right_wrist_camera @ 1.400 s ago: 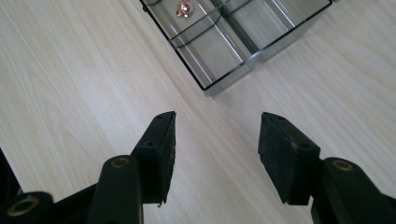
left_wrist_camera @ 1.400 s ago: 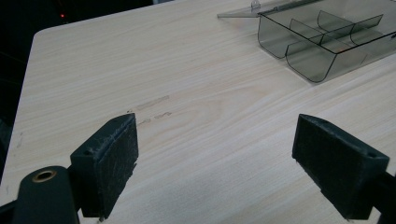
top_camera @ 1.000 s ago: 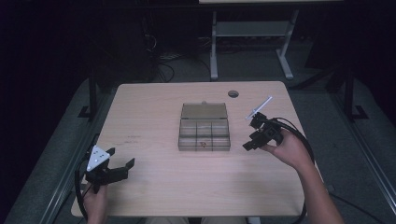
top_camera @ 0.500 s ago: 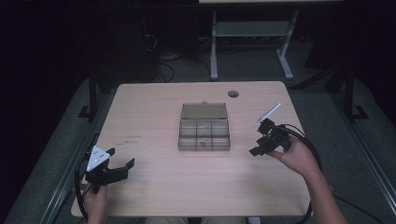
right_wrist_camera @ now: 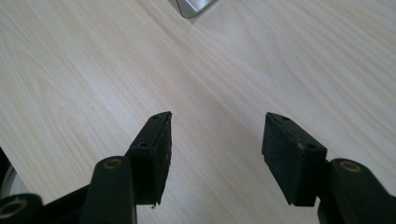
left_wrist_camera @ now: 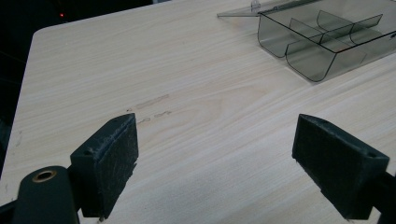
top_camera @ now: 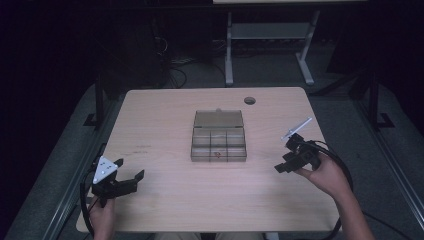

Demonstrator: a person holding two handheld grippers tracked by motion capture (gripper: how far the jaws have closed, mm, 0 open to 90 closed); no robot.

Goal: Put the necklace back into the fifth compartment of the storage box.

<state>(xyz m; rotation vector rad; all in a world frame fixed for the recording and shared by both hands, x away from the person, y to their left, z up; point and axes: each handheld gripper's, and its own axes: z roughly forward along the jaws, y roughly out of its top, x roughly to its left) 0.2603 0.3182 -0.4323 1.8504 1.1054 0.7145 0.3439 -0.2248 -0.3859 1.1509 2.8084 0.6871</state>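
Here, both the left gripper (left_wrist_camera: 215,158) and right gripper (right_wrist_camera: 215,154) stand apart, empty; the clear organizer box (top_camera: 219,142), probably light, rigid and slippery, suits a rim-wall grasp.

dim, dark surroundings around an evenly lit table (top_camera: 165,115); sharp gripper views, soft shadows, no glare

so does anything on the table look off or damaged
Nothing stands out. The clear compartment box sits square mid-table with its lid open flat behind it. Faint scuff marks show on the wood, nothing more.
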